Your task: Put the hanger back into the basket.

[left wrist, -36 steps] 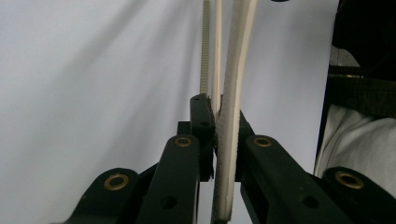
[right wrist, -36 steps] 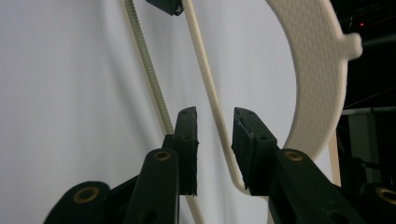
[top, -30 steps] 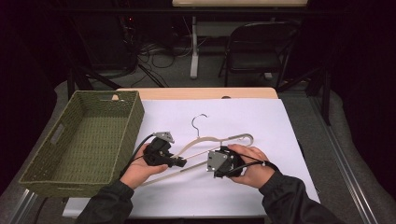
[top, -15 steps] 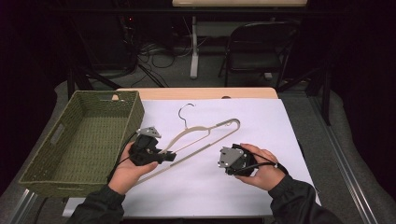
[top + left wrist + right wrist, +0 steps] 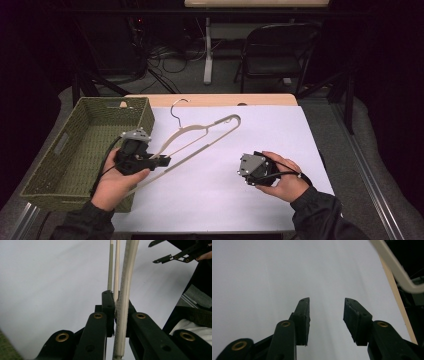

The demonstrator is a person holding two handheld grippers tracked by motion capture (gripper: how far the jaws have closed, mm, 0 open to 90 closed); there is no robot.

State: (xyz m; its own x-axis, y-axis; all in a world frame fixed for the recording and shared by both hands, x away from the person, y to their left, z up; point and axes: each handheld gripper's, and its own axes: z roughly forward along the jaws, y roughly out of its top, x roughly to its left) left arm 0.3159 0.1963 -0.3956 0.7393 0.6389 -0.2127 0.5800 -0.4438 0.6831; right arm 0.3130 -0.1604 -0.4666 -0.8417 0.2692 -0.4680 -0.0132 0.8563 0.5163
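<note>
Now the left gripper (image 5: 162,161) is clamping its jaws together on the lower bar of the beige clothes hanger (image 5: 200,135), and the same grip is showing close up in the left gripper view (image 5: 115,312). The hanger (image 5: 125,285) is hanging tilted over the white sheet (image 5: 260,200), with its wire hook (image 5: 177,107) pointing toward twelve o'clock and its far shoulder toward two o'clock. The woven green basket (image 5: 60,150) is lying at nine o'clock from it, just beside.

The right gripper (image 5: 240,171) is resting at four o'clock from the hanger, well apart from it. Its jaws have just been opening and are standing apart with nothing between them (image 5: 325,315).

I judge the hanger to be light and stiff, probably plastic, with a smooth and rather slippery bar. Because it is held near one end, it is likely wanting to swing. A grip nearer the neck, under the hook, should be giving better balance.
</note>
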